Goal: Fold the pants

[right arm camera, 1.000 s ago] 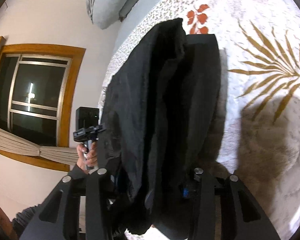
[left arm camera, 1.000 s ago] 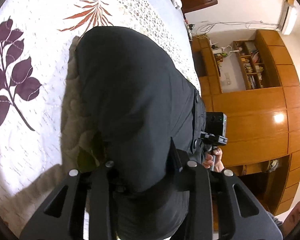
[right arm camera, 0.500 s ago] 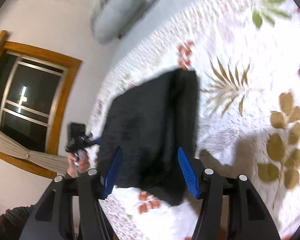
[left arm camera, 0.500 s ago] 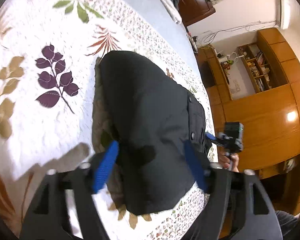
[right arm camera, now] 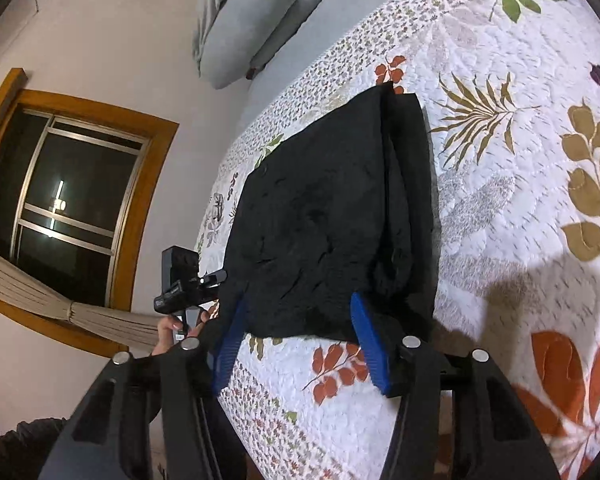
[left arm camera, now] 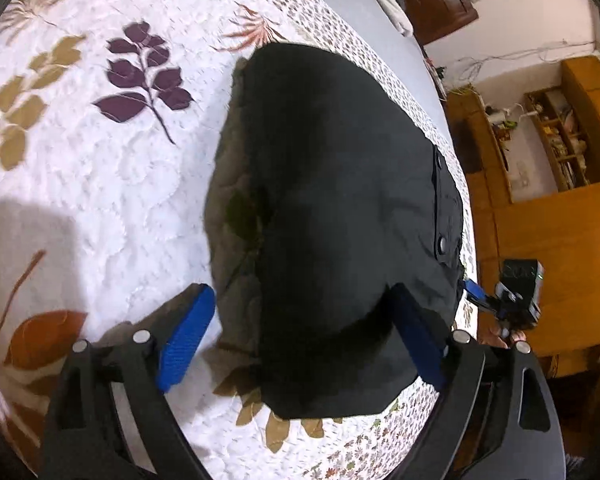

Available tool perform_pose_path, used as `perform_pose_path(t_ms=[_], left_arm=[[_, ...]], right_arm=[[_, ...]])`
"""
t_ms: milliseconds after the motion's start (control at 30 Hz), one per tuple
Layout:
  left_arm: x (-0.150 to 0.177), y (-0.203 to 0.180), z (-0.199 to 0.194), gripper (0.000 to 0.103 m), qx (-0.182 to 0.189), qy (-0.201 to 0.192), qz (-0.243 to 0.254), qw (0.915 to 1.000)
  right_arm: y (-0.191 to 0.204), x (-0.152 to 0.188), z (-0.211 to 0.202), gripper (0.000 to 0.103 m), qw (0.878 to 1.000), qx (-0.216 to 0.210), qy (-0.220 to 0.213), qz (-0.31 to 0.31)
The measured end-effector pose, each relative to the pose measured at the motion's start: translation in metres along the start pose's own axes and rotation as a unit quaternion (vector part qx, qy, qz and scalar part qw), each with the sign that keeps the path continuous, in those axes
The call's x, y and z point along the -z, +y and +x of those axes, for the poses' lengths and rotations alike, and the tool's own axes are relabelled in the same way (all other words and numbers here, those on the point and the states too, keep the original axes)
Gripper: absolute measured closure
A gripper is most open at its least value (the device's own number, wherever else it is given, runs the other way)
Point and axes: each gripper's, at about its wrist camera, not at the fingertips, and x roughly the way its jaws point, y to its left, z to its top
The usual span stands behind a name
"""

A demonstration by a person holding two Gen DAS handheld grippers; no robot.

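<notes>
Pants (left arm camera: 340,208), black and folded into a compact block, lie flat on the quilted bedspread (left arm camera: 100,184) near the edge of the bed. Only the left wrist view shows the waistband side, where two round metal snaps sit along a dark placket at the right edge of the bundle; it also takes in honey-coloured wooden cabinets (left arm camera: 548,248) and open shelves beyond the bed. The right wrist view shows the same bundle from the other side, its matte cloth finely wrinkled, with one folded layer forming a narrower strip along the right, and adds a grey pillow (right arm camera: 252,20), a wood-framed window (right arm camera: 72,200) and a beige curtain. The bedspread is white, stitched in puffy leaf outlines, printed with purple, ochre, rust and green sprigs. The left gripper (left arm camera: 296,336) has its ribbed blue pads spread wide and opening further, the near end of the pants lying between them without either pad pressing on it. The right gripper (right arm camera: 300,344) stands partly open, its pads clear of the cloth, holding nothing. Each view catches the other tool gripped by a hand (right arm camera: 172,332).
</notes>
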Motion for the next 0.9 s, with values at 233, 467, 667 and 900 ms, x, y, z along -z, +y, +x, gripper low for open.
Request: perform_pose_path(t_ms=[233,467,667,900], left_arm=[[0.026,-0.034,-0.058,0.011,-0.111,-0.040,0.034,0.9925],[0.113,-0.146,-0.149,0.003,-0.216,-0.153,0.148,0.9529],[0.195,-0.233,-0.204,0.003,-0.283,-0.247,0.201,0.9044],[0.254,-0.278,-0.238,0.003,-0.291,-0.266,0.181,0.9011]], right_arm=[[0.051,0.046,-0.049,0.030,0.992,0.100,-0.074,-0.023],[0.152,0.132,-0.088,0.013,0.964,0.215,-0.138,-0.078],[0.242,0.194,-0.099,0.003,0.946,0.250,-0.173,-0.111],[0.324,0.251,-0.097,0.003,0.907,0.315,-0.211,-0.182]])
